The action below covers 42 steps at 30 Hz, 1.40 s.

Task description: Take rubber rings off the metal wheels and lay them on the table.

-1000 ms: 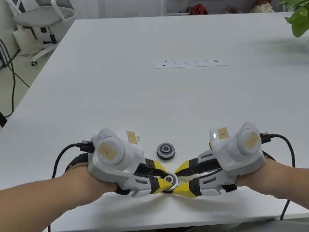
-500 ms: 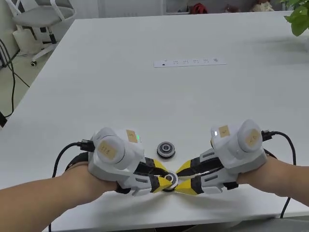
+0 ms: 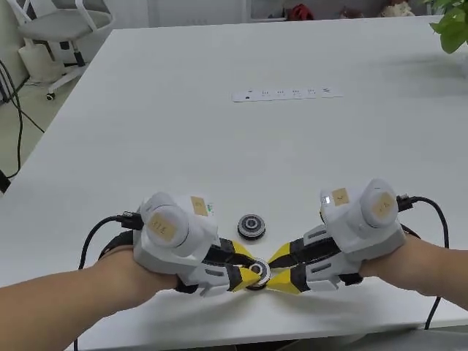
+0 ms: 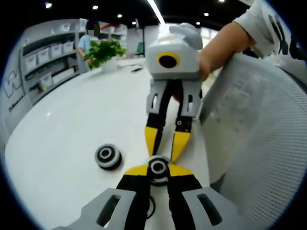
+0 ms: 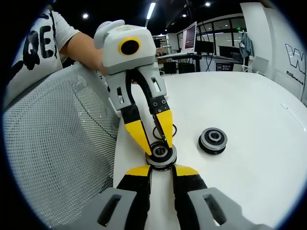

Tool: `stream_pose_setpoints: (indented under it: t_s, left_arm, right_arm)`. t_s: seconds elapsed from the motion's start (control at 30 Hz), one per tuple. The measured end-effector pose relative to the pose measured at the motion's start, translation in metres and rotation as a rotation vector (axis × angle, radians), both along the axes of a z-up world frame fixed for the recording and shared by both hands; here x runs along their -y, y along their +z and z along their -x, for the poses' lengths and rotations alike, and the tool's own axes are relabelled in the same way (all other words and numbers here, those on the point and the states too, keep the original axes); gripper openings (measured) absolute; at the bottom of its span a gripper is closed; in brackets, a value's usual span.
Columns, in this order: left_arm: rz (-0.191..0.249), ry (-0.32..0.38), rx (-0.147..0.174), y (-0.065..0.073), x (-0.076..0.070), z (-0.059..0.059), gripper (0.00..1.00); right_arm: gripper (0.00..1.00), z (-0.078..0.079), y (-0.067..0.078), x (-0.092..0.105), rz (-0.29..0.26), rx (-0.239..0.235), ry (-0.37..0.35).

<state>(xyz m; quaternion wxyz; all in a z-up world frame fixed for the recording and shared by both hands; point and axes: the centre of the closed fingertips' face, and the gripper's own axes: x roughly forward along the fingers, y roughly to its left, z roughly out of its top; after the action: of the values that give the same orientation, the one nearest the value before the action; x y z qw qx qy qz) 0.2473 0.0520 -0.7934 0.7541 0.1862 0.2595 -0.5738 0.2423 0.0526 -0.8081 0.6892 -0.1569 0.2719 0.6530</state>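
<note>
A metal wheel (image 3: 257, 272) with a dark rubber ring sits near the white table's (image 3: 219, 146) front edge, between both grippers. My left gripper (image 3: 247, 274) comes from the left and my right gripper (image 3: 267, 274) from the right, and each is shut on this wheel. In the left gripper view my yellow tips (image 4: 158, 170) flank the wheel (image 4: 158, 167), with the right gripper (image 4: 166, 143) opposite. In the right gripper view the wheel (image 5: 161, 153) is pinched between my own tips (image 5: 162, 170) and the left gripper (image 5: 157, 139). A second wheel (image 3: 251, 227) lies apart on the table.
A loose black rubber ring (image 5: 164, 130) lies on the table behind the left gripper's fingers. A white power strip (image 3: 287, 94) sits mid-table. A mesh chair back (image 5: 62, 143) is close to the table's near edge. An office chair (image 3: 62, 22) stands far left, a plant (image 3: 453, 29) far right.
The right gripper's jaws have narrowed onto the wheel and its body has shifted slightly right. The left gripper and the second wheel have stayed put.
</note>
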Motion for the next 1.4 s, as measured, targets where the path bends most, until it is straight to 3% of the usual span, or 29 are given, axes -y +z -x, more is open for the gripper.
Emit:
stream_pose_setpoints:
  t_s: [0.9, 1.0, 1.23, 1.4]
  left_arm:
    - [-0.007, 0.000, 0.006, -0.001, 0.000, 0.000, 0.13]
    - [-0.006, 0.006, 0.001, -0.001, 0.000, 0.000, 0.13]
    - [-0.004, 0.006, 0.001, -0.001, 0.000, -0.001, 0.13]
    - [-0.004, 0.007, 0.001, -0.001, 0.000, -0.001, 0.13]
  right_arm:
    - [0.09, 0.001, 0.000, 0.002, -0.001, -0.032, -0.020]
    - [0.13, 0.003, 0.001, 0.003, -0.013, -0.053, -0.021]
    - [0.23, -0.001, 0.003, -0.003, -0.024, -0.019, -0.031]
    - [0.25, 0.000, 0.002, -0.008, -0.026, -0.008, -0.024]
